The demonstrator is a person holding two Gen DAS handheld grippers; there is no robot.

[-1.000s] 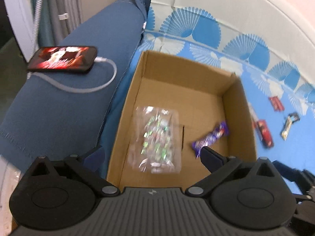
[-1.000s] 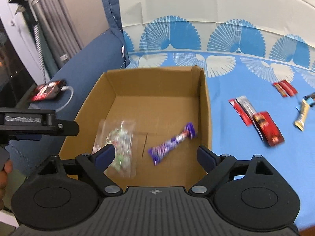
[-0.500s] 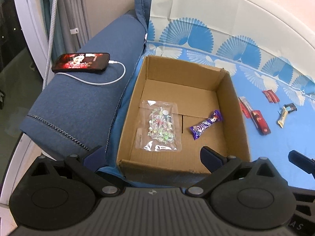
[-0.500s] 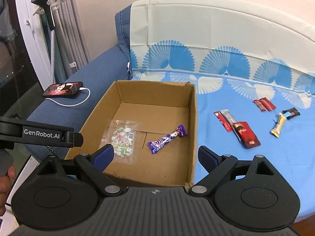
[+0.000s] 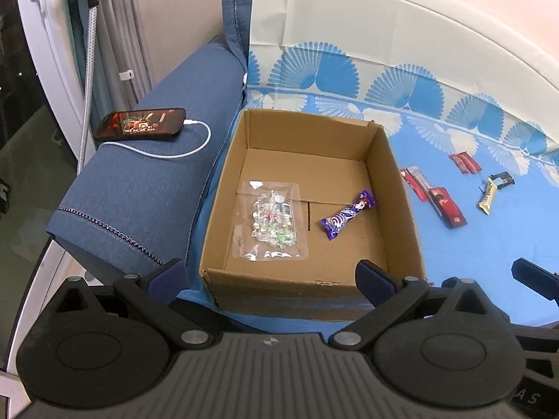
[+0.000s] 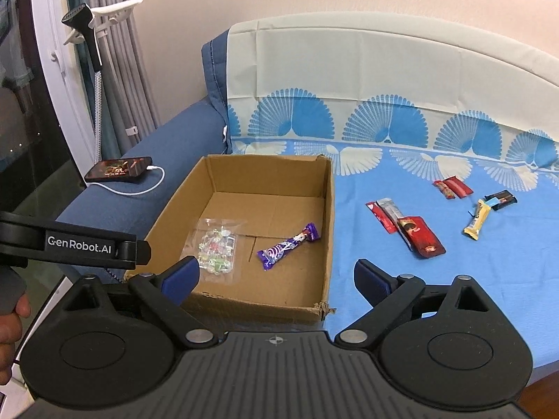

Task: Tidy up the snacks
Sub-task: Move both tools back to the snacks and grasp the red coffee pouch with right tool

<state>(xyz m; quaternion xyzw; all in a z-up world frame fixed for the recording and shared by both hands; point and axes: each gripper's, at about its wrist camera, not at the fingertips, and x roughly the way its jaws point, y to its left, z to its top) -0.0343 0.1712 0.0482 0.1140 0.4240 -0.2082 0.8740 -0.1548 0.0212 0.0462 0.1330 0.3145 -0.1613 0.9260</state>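
Note:
An open cardboard box [image 5: 398,188] [image 6: 328,209] sits on a blue patterned sheet. Inside lie a clear bag of candies [image 5: 270,221] [image 6: 216,246] and a purple chocolate bar [image 5: 347,214] [image 6: 288,246]. Several snacks lie on the sheet right of the box: a large red wrapper [image 6: 421,241] [image 5: 447,206], a red and silver stick pair [image 6: 384,211], small red bars [image 6: 452,187], a gold bar [image 6: 477,223] and a black bar [image 6: 501,199]. My left gripper [image 5: 269,274] is open and empty, in front of the box. My right gripper [image 6: 276,274] is open and empty, also in front.
A phone [image 5: 139,124] [image 6: 118,169] with a white charging cable lies on the blue sofa arm [image 5: 139,188] left of the box. A garment steamer stand [image 6: 87,24] and curtains are at far left. The left gripper's body [image 6: 70,244] reaches into the right wrist view.
Both grippers have pulled back and up from the box, which now looks smaller and farther. The bag and purple bar stay in the box. Both jaws stay open.

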